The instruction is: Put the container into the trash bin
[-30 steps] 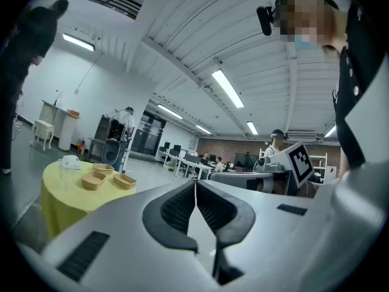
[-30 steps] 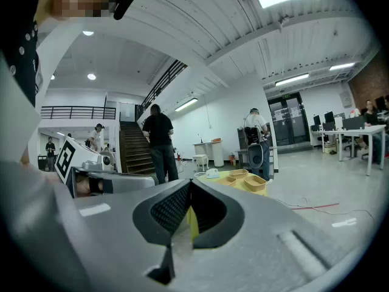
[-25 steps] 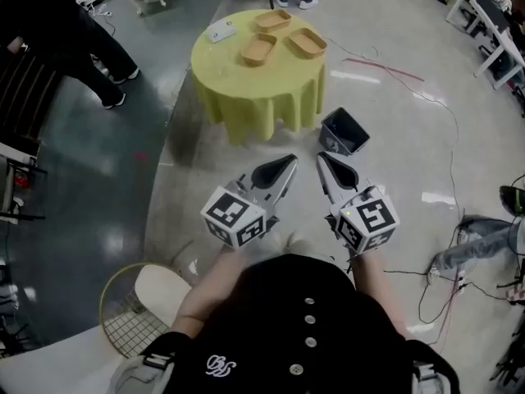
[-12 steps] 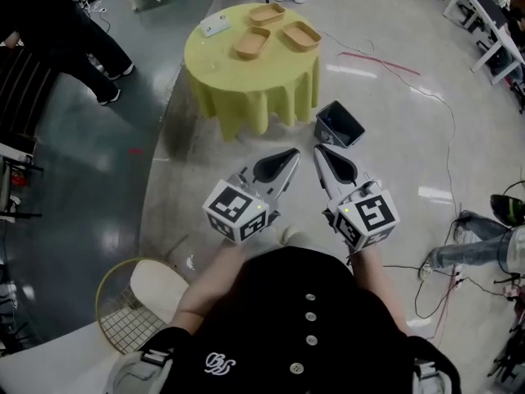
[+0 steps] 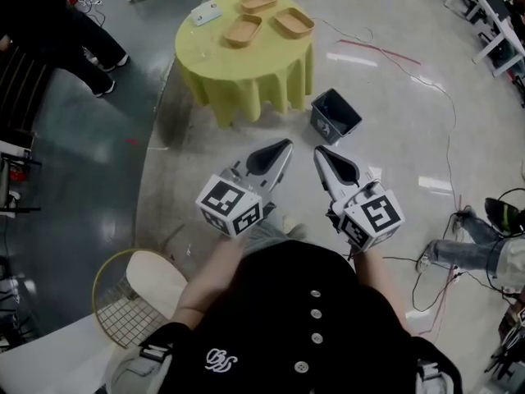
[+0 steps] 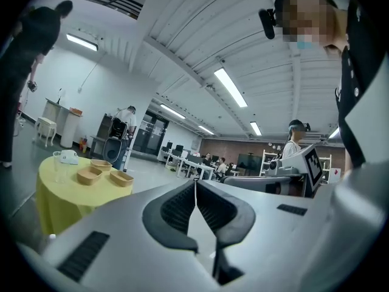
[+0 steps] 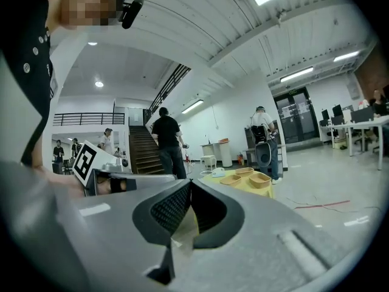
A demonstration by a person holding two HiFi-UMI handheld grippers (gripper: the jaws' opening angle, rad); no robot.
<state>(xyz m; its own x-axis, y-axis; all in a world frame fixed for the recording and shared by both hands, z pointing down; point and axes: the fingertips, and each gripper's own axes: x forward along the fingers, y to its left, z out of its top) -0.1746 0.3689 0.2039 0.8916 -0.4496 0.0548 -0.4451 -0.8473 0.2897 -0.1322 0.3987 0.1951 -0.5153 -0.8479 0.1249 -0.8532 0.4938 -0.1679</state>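
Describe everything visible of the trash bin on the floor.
The trash bin is a small, dark grey-blue box, plastic by its look, with a square open top and no lid. A pale mark shows on its near wall. It stands upright on the shiny floor, right of the yellow-clothed round table and apart from it. Its inside looks dark and empty. Only the floor touches it.

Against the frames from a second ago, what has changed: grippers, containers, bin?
Only the view shifted: the yellow table, the three containers on it and the trash bin sit slightly higher and further left in the head view. The left hand-held gripper and right hand-held gripper stay shut, empty, side by side. Nothing was gripped or released.
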